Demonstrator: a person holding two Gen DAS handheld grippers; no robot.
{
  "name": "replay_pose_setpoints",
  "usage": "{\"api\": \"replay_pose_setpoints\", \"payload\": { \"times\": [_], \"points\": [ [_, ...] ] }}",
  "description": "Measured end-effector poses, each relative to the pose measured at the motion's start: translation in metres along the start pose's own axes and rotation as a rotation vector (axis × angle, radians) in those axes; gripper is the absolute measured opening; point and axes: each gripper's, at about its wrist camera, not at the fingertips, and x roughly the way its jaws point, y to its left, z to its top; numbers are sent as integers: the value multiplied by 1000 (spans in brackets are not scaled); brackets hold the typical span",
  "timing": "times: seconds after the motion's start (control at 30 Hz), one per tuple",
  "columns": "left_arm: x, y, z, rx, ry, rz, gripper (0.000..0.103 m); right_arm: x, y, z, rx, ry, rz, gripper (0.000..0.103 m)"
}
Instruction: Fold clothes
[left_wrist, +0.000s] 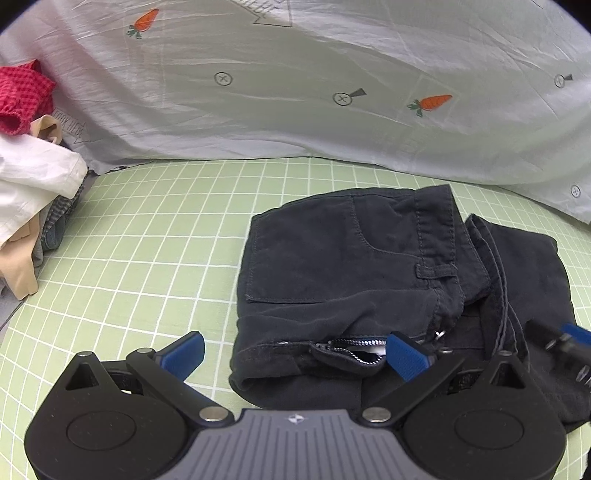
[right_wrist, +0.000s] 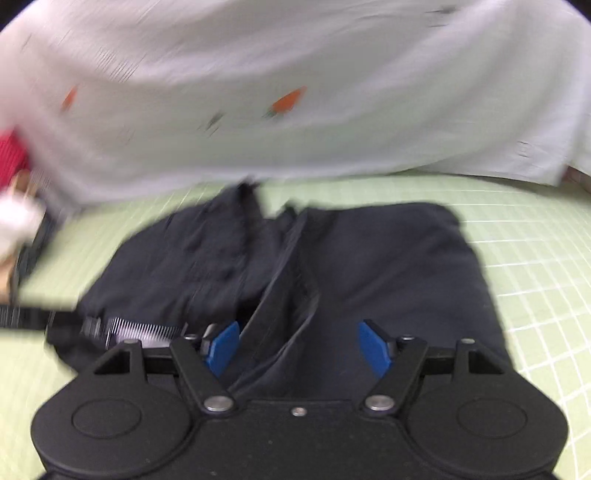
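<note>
The dark trousers are lying folded into a compact bundle on the green grid mat, waistband and belt loop facing up, with the open zipper showing along the near edge. A second fold of the same dark cloth is spreading out to the right, under a loose seam edge.

I am holding my left gripper low over the near edge of the bundle. Its jaws are standing wide apart: one blue pad is sitting over bare mat to the left of the cloth, the other is sitting over the zipper end. Nothing is being pinched between them.

I am holding my right gripper over the right part of the trousers. Its jaws are also standing apart, and a raised ridge of dark cloth is running up between the blue pads without either pad pressing on it. That view is blurring.

Behind the mat, a pale sheet printed with carrots is hanging. At the far left a pile of other clothes is waiting, red, white and beige among them.
</note>
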Motion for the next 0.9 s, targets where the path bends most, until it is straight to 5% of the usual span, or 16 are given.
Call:
{"api": "replay_pose_setpoints", "payload": {
  "times": [0.2,0.53,0.7,0.9],
  "points": [
    [14,23,7,-71,30,14,103,24,-31,9,78,79,-189,77],
    [56,71,25,-161,77,34,103,79,18,3,-58,228,-140,77],
    [87,83,31,-220,124,-21,102,90,21,-5,-89,234,-175,88],
    [111,85,29,-320,178,-198,91,89,6,-4,-55,251,-129,92]
  ]
}}
